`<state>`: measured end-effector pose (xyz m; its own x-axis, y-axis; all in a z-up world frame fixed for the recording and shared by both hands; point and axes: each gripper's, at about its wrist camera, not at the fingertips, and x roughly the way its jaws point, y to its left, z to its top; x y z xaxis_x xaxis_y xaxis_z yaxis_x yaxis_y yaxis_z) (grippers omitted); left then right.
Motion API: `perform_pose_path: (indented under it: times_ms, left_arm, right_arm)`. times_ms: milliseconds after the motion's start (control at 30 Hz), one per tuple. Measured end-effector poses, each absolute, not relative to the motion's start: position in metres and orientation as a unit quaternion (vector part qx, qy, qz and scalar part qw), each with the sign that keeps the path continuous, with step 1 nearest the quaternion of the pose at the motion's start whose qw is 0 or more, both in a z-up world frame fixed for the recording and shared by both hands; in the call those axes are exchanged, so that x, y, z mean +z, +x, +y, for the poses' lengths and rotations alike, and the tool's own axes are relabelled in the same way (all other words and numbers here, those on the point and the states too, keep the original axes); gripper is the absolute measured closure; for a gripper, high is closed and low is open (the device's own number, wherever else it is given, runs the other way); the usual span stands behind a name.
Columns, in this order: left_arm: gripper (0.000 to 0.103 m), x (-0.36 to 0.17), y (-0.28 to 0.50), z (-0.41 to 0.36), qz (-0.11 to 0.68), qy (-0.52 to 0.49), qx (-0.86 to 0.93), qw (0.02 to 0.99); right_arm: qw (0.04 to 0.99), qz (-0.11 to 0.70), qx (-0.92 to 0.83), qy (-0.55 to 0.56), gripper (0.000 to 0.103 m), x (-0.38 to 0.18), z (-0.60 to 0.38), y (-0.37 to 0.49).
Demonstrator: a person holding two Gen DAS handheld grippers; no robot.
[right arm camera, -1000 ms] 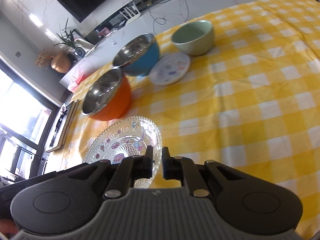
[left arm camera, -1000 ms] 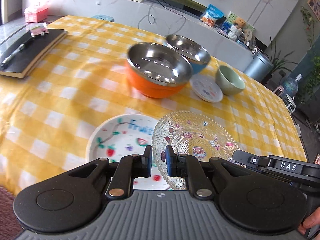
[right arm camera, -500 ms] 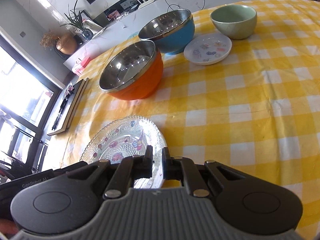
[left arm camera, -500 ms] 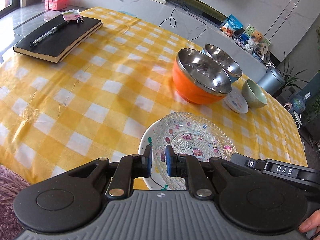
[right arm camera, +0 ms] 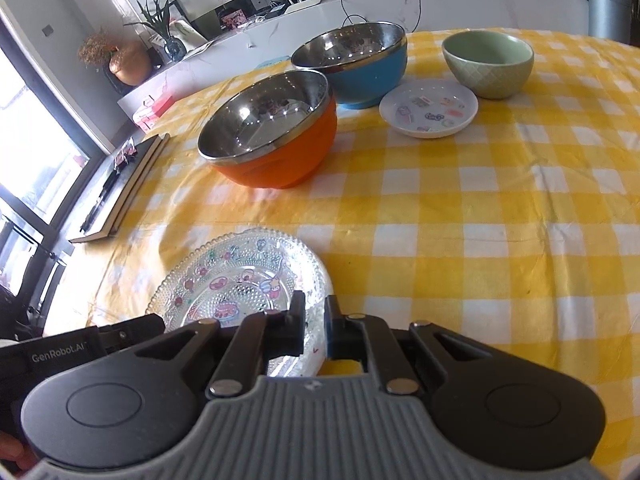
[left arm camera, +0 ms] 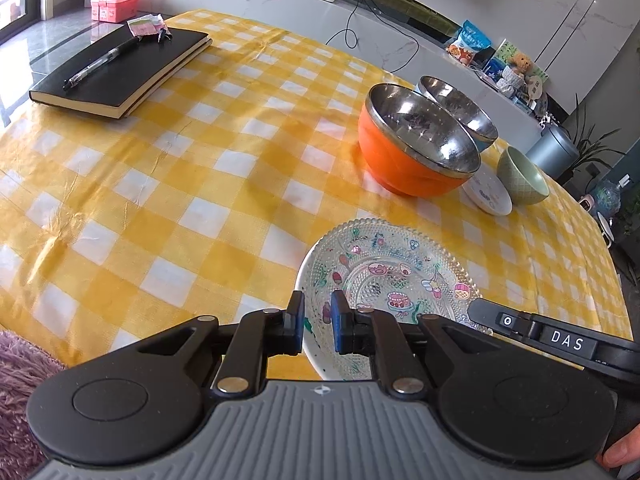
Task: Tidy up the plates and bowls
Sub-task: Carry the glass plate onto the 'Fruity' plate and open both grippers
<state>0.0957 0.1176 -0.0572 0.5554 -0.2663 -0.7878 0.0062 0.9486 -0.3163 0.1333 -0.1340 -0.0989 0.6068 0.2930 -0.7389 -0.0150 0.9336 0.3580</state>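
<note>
A clear glass plate (left arm camera: 394, 276) with cartoon stickers lies stacked on a white fruit plate (left arm camera: 310, 276) at the table's near edge; it also shows in the right wrist view (right arm camera: 240, 280). My left gripper (left arm camera: 317, 322) is narrowly shut over the stack's left rim. My right gripper (right arm camera: 314, 326) is narrowly shut over its right rim. Whether either grips a plate is unclear. Behind stand an orange steel bowl (left arm camera: 412, 148), a blue steel bowl (right arm camera: 360, 64), a small white saucer (right arm camera: 429, 108) and a green bowl (right arm camera: 488, 62).
A black notebook (left arm camera: 120, 70) with a pen lies at the far left of the yellow checked tablecloth (left arm camera: 200, 184). A purple rug (left arm camera: 16, 396) lies below the near left edge. A white counter (left arm camera: 360, 12) runs behind the table.
The glass plate moved left until it fully covers the white fruit plate. Both grippers swung with it; the bowls now appear farther right in the left view.
</note>
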Motion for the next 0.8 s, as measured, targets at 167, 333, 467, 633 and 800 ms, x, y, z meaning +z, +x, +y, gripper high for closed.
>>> perform_pose_path:
  times_ms: [167, 333, 467, 633, 800]
  left_arm:
    - [0.091, -0.058, 0.095, 0.116, 0.462, -0.129, -0.077, 0.874]
    - [0.091, -0.06, 0.094, 0.114, 0.463, -0.121, -0.074, 0.875]
    - [0.091, -0.063, 0.095, 0.115, 0.468, -0.12, -0.071, 0.873]
    - [0.091, -0.063, 0.094, 0.112, 0.467, -0.107, -0.071, 0.875]
    - [0.09, -0.062, 0.093, 0.115, 0.458, -0.122, -0.07, 0.878]
  right_arm:
    - [0.893, 0.428, 0.077, 0.117, 0.097, -0.098, -0.124, 0.132]
    - [0.896, 0.428, 0.072, 0.092, 0.099, -0.099, -0.118, 0.131]
    - [0.898, 0.426, 0.073, 0.082, 0.1, -0.1, -0.116, 0.129]
    - [0.9, 0.422, 0.071, 0.076, 0.098, -0.1, -0.113, 0.128]
    - [0.902, 0.418, 0.072, 0.08, 0.091, -0.098, -0.115, 0.125]
